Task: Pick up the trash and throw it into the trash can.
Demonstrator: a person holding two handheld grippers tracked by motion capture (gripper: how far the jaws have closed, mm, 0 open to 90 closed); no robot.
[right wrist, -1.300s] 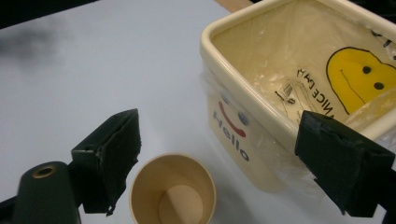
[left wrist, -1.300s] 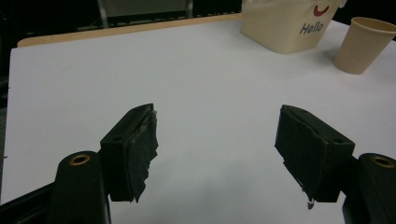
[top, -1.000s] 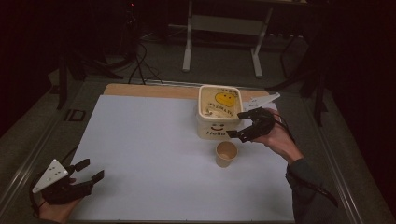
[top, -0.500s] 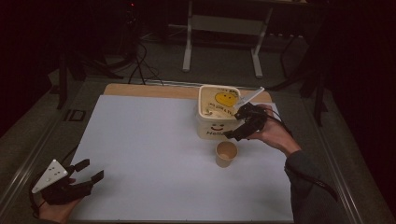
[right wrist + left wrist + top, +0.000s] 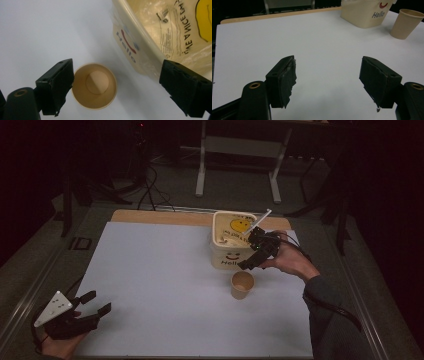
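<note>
Surface: white sheet (image 5: 165, 285) over a wooden table (image 5: 150, 216), lit against a dark room.
Room: grey floor, cables and a white stand (image 5: 237, 150) beyond the far edge.
Tub (image 5: 227, 251): cream, "Hello" on its side, at the far right; its top is cut off in the left gripper view.
Cup (image 5: 242, 285): paper, upright, empty, just in front of the tub.
Left gripper (image 5: 97, 305): near left corner, jaws spread wide, holding nothing.
Right gripper (image 5: 252, 255): above tub and cup, jaws released.
Unclear: thin white stick (image 5: 261, 217) by the right gripper.

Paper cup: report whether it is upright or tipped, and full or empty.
Upright and empty. The paper cup stands on the white table with its mouth up, and the right gripper view looks straight down to its bare bottom.
</note>
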